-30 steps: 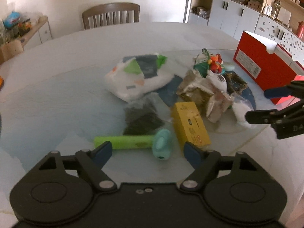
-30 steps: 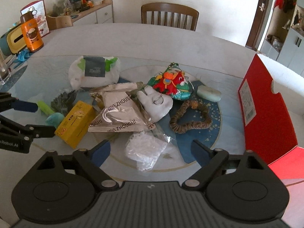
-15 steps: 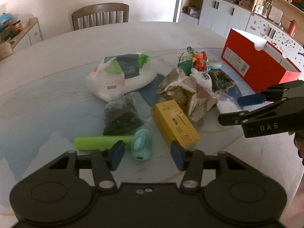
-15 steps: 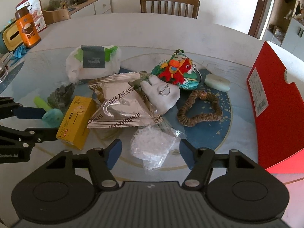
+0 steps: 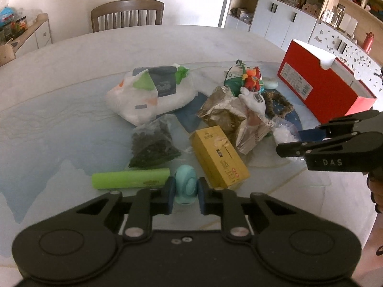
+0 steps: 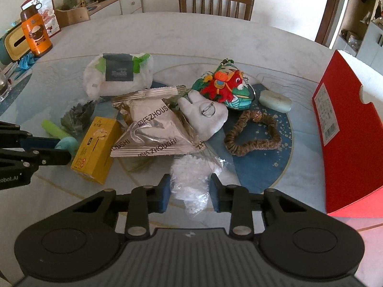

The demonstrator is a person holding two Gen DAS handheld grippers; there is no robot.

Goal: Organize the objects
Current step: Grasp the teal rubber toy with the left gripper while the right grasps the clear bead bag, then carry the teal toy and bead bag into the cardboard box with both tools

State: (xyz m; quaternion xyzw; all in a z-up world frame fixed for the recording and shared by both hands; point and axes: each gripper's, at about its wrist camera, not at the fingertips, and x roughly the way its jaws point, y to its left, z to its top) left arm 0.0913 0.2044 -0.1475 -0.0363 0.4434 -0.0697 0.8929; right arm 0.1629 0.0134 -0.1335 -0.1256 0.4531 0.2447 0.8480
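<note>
My left gripper (image 5: 185, 198) is shut on a teal oval object (image 5: 186, 184) near the table's front edge, a pad against each side. A green tube (image 5: 130, 179) lies just left of it and a yellow box (image 5: 220, 160) just right. My right gripper (image 6: 190, 196) is shut on a clear bag of white bits (image 6: 190, 177), which fills the gap between its fingers. In the left wrist view the right gripper (image 5: 294, 141) shows from the side at that bag (image 5: 284, 134). The left gripper (image 6: 47, 148) reaches in from the left in the right wrist view.
An open red shoebox (image 5: 320, 83) stands at the right. Piled mid-table are a white plastic bag (image 5: 153, 91), a dark bag (image 5: 153, 143), foil snack packs (image 6: 153, 129), a white plush hand (image 6: 203, 117), a colourful plush (image 6: 225, 88), a soap bar (image 6: 275, 100) and a braided ring (image 6: 253, 134). An orange flask (image 6: 36, 33) stands far left.
Both grippers moved forward and down and went from wide open to shut: the left around the teal object, the right around the bag of white bits.
</note>
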